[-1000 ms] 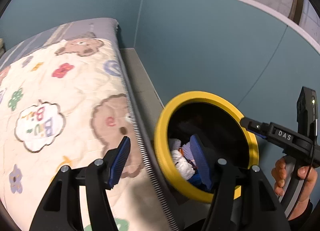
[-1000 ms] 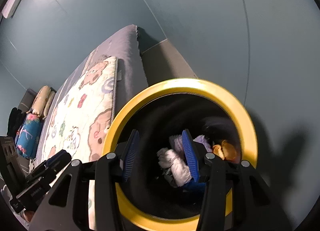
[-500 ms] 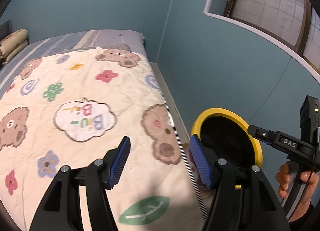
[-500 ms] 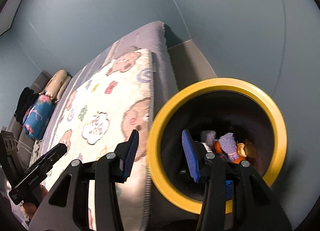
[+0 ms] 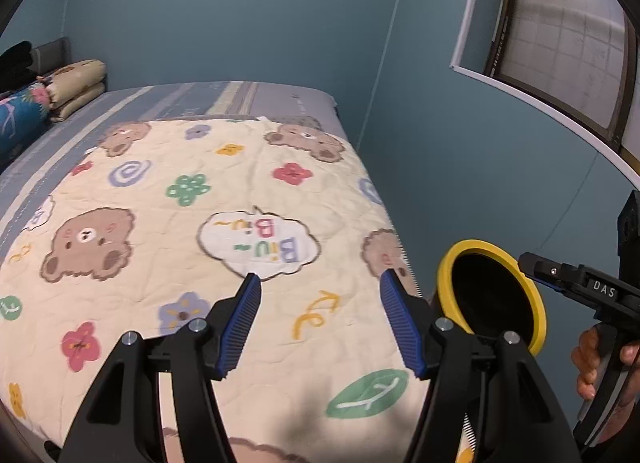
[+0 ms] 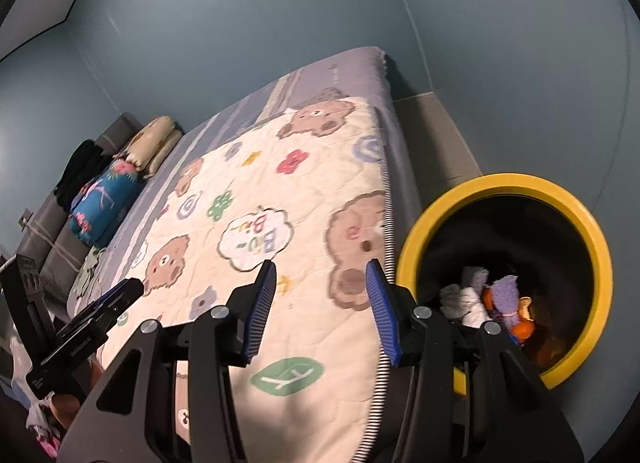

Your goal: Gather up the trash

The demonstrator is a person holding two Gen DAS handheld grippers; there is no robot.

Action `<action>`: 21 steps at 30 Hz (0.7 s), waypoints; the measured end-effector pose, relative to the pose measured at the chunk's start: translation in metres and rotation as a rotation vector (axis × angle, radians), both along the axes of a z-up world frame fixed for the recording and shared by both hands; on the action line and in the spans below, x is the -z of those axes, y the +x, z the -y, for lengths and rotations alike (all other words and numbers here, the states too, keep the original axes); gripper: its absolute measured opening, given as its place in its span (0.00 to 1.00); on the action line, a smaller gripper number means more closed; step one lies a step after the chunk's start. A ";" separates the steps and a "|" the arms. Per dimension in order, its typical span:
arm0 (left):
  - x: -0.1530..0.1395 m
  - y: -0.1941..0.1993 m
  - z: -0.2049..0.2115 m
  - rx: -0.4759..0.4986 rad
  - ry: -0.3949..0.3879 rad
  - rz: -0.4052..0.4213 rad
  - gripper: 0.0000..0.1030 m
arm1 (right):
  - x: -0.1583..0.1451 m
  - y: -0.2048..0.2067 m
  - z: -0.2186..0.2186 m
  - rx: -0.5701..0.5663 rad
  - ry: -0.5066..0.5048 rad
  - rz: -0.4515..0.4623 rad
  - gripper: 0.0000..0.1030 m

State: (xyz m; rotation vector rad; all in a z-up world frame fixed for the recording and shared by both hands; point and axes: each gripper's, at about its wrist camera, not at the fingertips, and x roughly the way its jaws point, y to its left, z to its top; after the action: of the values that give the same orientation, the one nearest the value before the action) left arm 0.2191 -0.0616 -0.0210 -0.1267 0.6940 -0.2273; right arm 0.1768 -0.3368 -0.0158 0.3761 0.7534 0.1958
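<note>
A yellow-rimmed black trash bin (image 6: 508,183) stands on the floor at the right side of the bed; it also shows in the left wrist view (image 5: 446,267). Inside it lie white, purple and orange trash pieces (image 6: 490,299). My left gripper (image 5: 320,311) is open and empty over the cream bear-print quilt (image 5: 180,223). My right gripper (image 6: 322,303) is open and empty above the quilt's right edge (image 6: 280,191), just left of the bin. The right gripper shows from the side in the left wrist view (image 5: 532,265), and the left one in the right wrist view (image 6: 124,291).
The bed fills most of both views, with rolled bedding and pillows (image 5: 48,95) at its head. Blue walls close in behind and at the right, with a window (image 5: 560,35) above the bin. A narrow grey floor strip (image 6: 436,135) runs between bed and wall.
Both grippers have pulled back and swung left from the bin mouth to over the bed. The bin now sits at the right edge of both views. Both stay open.
</note>
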 end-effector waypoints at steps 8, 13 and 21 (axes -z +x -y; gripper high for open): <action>-0.002 -0.027 -0.048 -0.078 0.000 0.028 0.61 | -0.013 -0.014 -0.051 -0.053 -0.039 0.032 0.43; -0.006 -0.042 -0.074 -0.134 -0.015 0.058 0.67 | -0.024 -0.031 -0.081 -0.053 -0.098 0.077 0.50; -0.013 -0.076 -0.101 -0.200 -0.023 0.181 0.92 | -0.036 -0.066 -0.110 -0.035 -0.184 0.176 0.74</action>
State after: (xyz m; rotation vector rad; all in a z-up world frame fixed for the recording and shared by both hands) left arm 0.1431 0.0394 -0.0075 -0.1938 0.4949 -0.0535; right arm 0.1109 -0.2264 0.0202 0.1683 0.5991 0.1883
